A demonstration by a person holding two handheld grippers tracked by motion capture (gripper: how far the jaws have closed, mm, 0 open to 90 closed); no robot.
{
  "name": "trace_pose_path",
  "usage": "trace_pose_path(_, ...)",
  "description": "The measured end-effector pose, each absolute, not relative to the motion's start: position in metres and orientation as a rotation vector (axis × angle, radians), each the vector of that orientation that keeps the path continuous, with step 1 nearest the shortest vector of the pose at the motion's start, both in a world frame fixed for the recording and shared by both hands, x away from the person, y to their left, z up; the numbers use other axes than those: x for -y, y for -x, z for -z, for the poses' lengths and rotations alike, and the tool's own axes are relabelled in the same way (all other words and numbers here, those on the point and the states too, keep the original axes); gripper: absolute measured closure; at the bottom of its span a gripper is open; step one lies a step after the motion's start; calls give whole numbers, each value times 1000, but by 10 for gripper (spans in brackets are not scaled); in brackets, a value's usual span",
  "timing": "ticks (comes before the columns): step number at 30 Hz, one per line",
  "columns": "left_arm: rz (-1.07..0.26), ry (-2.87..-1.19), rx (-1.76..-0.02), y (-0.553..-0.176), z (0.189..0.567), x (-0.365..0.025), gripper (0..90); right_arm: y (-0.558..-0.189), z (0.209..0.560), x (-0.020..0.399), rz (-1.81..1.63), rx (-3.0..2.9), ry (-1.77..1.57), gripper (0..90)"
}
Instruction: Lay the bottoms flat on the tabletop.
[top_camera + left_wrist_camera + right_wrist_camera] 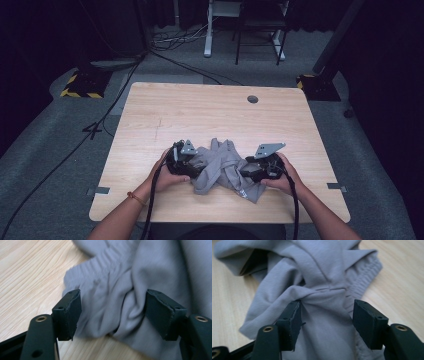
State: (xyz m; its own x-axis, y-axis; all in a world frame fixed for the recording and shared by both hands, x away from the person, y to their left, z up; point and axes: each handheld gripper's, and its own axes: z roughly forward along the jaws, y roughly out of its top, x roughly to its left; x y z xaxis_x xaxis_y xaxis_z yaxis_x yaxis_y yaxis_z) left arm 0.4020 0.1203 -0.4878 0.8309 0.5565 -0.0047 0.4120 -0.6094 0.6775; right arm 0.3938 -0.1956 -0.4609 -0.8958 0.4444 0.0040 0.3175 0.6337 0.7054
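Cloth, a crumpled grey garment (225, 167) of soft ribbed-waist knit, lies on the wooden tabletop (200, 112) near its front edge. It should be light, limp and easy to bunch. Left gripper (113, 312) and right gripper (325, 322) flank it, fingers spread wide astride folds, probably gripping nothing yet; the elastic band looks the firmest hold.

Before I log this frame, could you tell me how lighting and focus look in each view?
High view: table evenly lit, surroundings dark, grey garment slightly soft. Left gripper view: left claw sharp, cloth toward the top blurred. Right gripper view: right claw and nearby folds crisp, far wood soft; no glare.
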Motion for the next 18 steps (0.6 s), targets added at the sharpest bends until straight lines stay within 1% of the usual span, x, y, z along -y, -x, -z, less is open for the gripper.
trace_pose_path(2,-255,-2311,-706,-402,491,-123,299,-392,464,193,-1093,-2689,-626,478)
trace_pose_path(5,-217,-2304,-724,-404,492,-125,299,-389,467,189,-1073,-2695,-609,597)
trace_pose_path(7,-197,-2295,-734,-405,494,-126,298,-387,467,187,-1058,-2665,-571,757)
trace_pose_path(9,-188,-2288,-749,-406,495,-127,283,-379,459,186,-1064,-2614,-498,825)
trace_pose_path(11,-193,-2287,-755,-406,495,-127,281,-376,455,185,-1074,-2601,-472,831)
trace_pose_path(12,-200,-2286,-759,-406,495,-127,277,-368,445,185,-1111,-2576,-425,834)
trace_pose_path(13,-202,-2283,-766,-406,495,-127,277,-368,445,185,-1111,-2576,-425,834)
trace_pose_path(14,-204,-2283,-768,-406,495,-127,277,-360,436,184,-1168,-2568,-371,834)
trace_pose_path(15,-211,-2285,-770,-406,495,-126,277,-360,436,184,-1168,-2568,-371,834)
trace_pose_path(18,-215,-2282,-782,-405,495,-125,276,-343,428,178,-1237,-2607,-263,834)
